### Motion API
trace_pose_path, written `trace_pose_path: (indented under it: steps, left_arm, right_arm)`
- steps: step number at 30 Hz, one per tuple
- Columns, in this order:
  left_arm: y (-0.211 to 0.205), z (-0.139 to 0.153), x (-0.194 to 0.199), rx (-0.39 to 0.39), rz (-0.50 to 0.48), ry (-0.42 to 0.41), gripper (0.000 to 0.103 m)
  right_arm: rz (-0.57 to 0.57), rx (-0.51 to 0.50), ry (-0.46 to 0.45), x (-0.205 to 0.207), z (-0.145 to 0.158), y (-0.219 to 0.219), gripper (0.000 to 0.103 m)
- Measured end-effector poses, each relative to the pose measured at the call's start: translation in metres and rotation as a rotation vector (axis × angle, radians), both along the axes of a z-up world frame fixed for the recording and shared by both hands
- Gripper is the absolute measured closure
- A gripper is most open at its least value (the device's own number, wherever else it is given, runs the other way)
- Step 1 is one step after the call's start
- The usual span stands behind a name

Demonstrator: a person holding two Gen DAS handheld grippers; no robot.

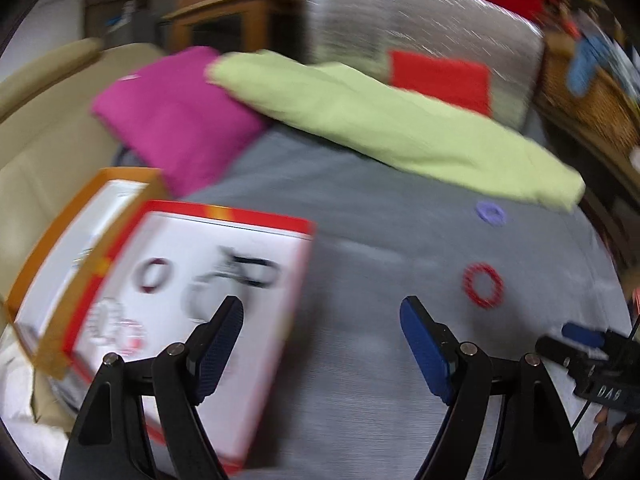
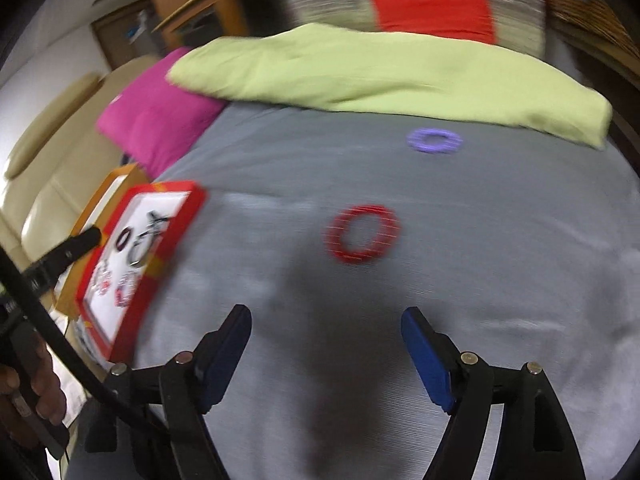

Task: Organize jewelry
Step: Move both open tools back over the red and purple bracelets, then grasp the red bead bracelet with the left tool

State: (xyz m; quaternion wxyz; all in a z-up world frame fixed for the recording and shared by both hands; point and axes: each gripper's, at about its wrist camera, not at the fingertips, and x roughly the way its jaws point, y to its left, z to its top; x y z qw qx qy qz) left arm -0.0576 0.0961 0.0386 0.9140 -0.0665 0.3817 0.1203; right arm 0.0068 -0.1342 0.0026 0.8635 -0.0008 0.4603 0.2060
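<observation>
A red bangle [image 1: 483, 285] [image 2: 363, 233] and a purple bangle [image 1: 491, 213] [image 2: 434, 141] lie on the grey bedsheet [image 1: 380, 240] [image 2: 480, 240]. A red-rimmed white box [image 1: 280, 300] [image 2: 176, 220] at the left holds several bangles and rings. My left gripper [image 1: 320, 312] is open and empty, its left finger over the box's right part. My right gripper [image 2: 326, 322] is open and empty, a short way in front of the red bangle. The right gripper also shows at the right edge of the left wrist view [image 1: 580, 336].
An orange-rimmed box [image 1: 72, 224] [image 2: 100, 192] sits behind the red one. A magenta cushion [image 1: 172, 116] [image 2: 156, 120] and a light green pillow [image 1: 380, 120] [image 2: 380, 68] lie at the back. A beige sofa [image 1: 36, 128] is on the left.
</observation>
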Motion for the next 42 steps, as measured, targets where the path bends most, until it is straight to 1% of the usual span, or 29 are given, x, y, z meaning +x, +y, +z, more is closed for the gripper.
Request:
trace_pose_path:
  steps: [2,5,8,10,12,14,15,16,17,18,19,20,21,23,25,27,28,29,30,32,34,35,37,39,41,42]
  left_arm:
    - [-0.034,-0.010,0.020,0.013,-0.064,0.042,0.022]
    - [-0.070,-0.023,0.045,-0.006,-0.133,0.090,0.022]
    - [-0.094,-0.034,0.072,-0.039,-0.157,0.119,0.022]
    - [-0.104,-0.040,0.089,-0.036,-0.158,0.134,0.022]
    - [-0.114,-0.048,0.108,-0.028,-0.163,0.155,0.022]
    - [-0.118,-0.054,0.123,-0.031,-0.171,0.160,0.022]
    - [-0.118,-0.056,0.127,-0.026,-0.172,0.163,0.024]
    - [-0.120,-0.060,0.132,-0.016,-0.178,0.165,0.029]
    - [-0.121,-0.066,0.135,-0.010,-0.188,0.173,0.052]
    - [-0.120,-0.072,0.137,-0.011,-0.198,0.192,0.092]
    - [-0.118,-0.079,0.139,-0.017,-0.203,0.215,0.092]
    - [-0.117,-0.084,0.138,-0.024,-0.207,0.206,0.093]
    - [-0.117,-0.085,0.135,-0.012,-0.215,0.178,0.093]
    - [-0.122,-0.086,0.126,0.038,-0.247,0.141,0.093]
    - [-0.121,-0.088,0.121,0.040,-0.261,0.116,0.093]
    - [-0.116,-0.086,0.118,-0.004,-0.259,0.112,0.094]
    - [-0.110,-0.085,0.120,-0.048,-0.252,0.118,0.094]
    - [-0.106,-0.085,0.123,-0.076,-0.248,0.123,0.094]
    - [-0.102,-0.087,0.125,-0.097,-0.246,0.129,0.093]
    - [-0.101,-0.088,0.127,-0.107,-0.248,0.134,0.093]
    - [-0.103,-0.088,0.128,-0.087,-0.246,0.134,0.093]
    - [-0.106,-0.088,0.129,-0.069,-0.247,0.134,0.093]
    - [-0.110,-0.088,0.132,-0.048,-0.247,0.135,0.093]
    - [-0.108,-0.088,0.132,-0.055,-0.247,0.140,0.093]
    - [-0.105,-0.088,0.135,-0.075,-0.248,0.145,0.091]
    - [-0.102,-0.088,0.137,-0.096,-0.246,0.147,0.090]
  right_arm:
    - [-0.053,0.011,-0.006,0.003,-0.004,-0.030,0.023]
    - [-0.112,0.035,-0.005,0.007,-0.011,-0.062,0.023]
    - [-0.159,0.063,-0.006,0.014,-0.018,-0.086,0.023]
    - [-0.180,0.079,-0.004,0.017,-0.020,-0.093,0.023]
    - [-0.183,0.103,-0.010,0.020,-0.020,-0.100,0.023]
    - [-0.181,0.115,-0.019,0.022,-0.020,-0.100,0.023]
    - [-0.178,0.120,-0.021,0.023,-0.021,-0.100,0.023]
    - [-0.177,0.123,-0.020,0.025,-0.021,-0.099,0.023]
    - [-0.182,0.123,-0.020,0.027,-0.022,-0.100,0.023]
    - [-0.188,0.122,-0.021,0.027,-0.022,-0.100,0.023]
    - [-0.196,0.124,-0.020,0.029,-0.023,-0.101,0.023]
    - [-0.205,0.128,-0.020,0.030,-0.023,-0.101,0.023]
    - [-0.213,0.133,-0.019,0.030,-0.023,-0.105,0.023]
    - [-0.224,0.150,-0.015,0.034,-0.020,-0.108,0.023]
    - [-0.232,0.148,-0.011,0.042,-0.017,-0.108,0.023]
    - [-0.222,0.102,-0.006,0.060,-0.014,-0.100,0.023]
    - [-0.222,0.086,0.001,0.072,-0.012,-0.096,0.024]
    - [-0.219,0.086,0.015,0.088,-0.010,-0.090,0.024]
    - [-0.219,0.090,0.039,0.109,-0.007,-0.083,0.027]
    - [-0.220,0.075,0.063,0.140,-0.001,-0.069,0.036]
    - [-0.204,0.010,0.083,0.176,0.002,-0.048,0.037]
    - [-0.215,-0.024,0.111,0.199,-0.001,-0.037,0.038]
    - [-0.231,-0.056,0.154,0.225,-0.006,-0.025,0.042]
    - [-0.257,-0.129,0.168,0.250,-0.013,-0.012,0.047]
    - [-0.279,-0.209,0.183,0.267,-0.025,-0.002,0.047]
    - [-0.283,-0.229,0.205,0.273,-0.032,0.002,0.051]
